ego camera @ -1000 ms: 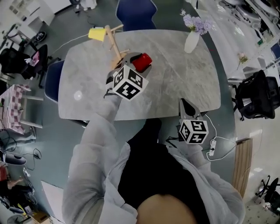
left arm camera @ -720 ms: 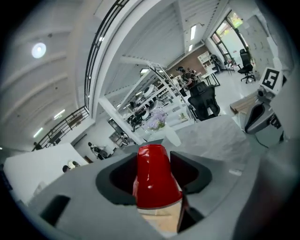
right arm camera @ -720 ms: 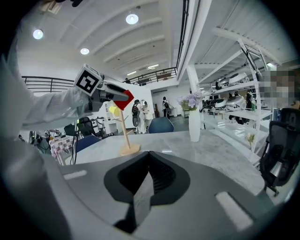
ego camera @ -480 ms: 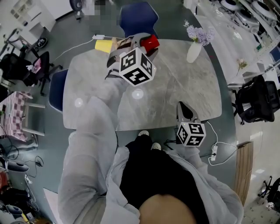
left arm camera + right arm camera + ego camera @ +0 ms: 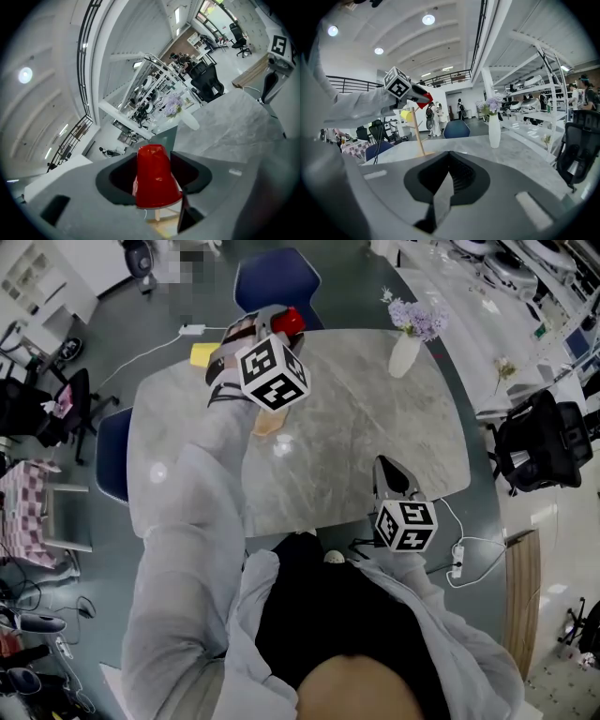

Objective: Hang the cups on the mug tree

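My left gripper is shut on a red cup and holds it high over the table's far side. In the left gripper view the red cup sits mouth-down between the jaws of that gripper, with a wooden piece just below it. The wooden mug tree shows only its base under my left arm; a yellow cup hangs on it. From the right gripper view, the red cup is beside the tree's top, above the yellow cup. My right gripper is shut and empty near the table's front edge.
A white vase with lilac flowers stands at the grey marble table's far right. A blue chair is behind the table and another at its left. A black office chair is to the right.
My left gripper has risen and moved toward the table's far edge with the red cup, rolling as it went. My right gripper has shifted slightly.
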`<state>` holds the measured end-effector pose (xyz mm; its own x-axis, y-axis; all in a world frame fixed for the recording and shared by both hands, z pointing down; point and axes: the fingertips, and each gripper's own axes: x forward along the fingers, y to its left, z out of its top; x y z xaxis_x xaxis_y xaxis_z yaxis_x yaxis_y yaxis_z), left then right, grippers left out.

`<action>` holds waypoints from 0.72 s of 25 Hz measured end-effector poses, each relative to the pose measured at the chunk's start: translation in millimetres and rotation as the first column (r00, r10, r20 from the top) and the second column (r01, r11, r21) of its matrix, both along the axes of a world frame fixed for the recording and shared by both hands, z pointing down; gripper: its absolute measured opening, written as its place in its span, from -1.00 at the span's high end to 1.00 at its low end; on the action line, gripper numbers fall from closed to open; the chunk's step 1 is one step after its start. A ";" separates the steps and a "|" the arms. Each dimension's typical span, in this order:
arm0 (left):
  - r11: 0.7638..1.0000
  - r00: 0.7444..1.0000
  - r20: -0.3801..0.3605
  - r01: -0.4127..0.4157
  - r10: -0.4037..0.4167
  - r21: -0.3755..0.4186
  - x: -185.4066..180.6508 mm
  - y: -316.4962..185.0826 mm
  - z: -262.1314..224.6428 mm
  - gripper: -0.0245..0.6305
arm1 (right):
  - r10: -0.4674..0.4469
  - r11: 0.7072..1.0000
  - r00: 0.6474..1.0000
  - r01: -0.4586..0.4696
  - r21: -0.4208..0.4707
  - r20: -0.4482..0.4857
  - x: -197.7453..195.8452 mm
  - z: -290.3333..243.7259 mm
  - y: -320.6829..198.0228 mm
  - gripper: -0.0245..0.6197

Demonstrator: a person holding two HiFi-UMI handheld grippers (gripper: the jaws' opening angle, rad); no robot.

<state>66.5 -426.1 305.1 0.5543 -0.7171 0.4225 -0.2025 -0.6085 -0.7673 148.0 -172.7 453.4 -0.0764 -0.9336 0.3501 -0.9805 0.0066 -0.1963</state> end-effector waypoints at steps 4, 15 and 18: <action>1.000 0.999 0.043 0.028 -0.029 0.008 -14.6 -4.4 14.0 0.23 | 0.003 1.000 1.000 -0.003 -0.002 0.012 1.1 0.9 -6.5 0.89; 0.995 0.996 0.005 0.087 -0.087 -0.047 -40.8 -5.3 41.1 0.21 | -0.025 0.999 0.999 0.026 -0.027 0.022 -16.4 8.5 -7.5 0.89; 0.993 0.995 -0.016 0.100 -0.101 -0.061 -45.5 -4.8 47.6 0.20 | -0.024 0.999 1.000 0.025 -0.036 0.016 -18.6 10.0 -3.1 0.89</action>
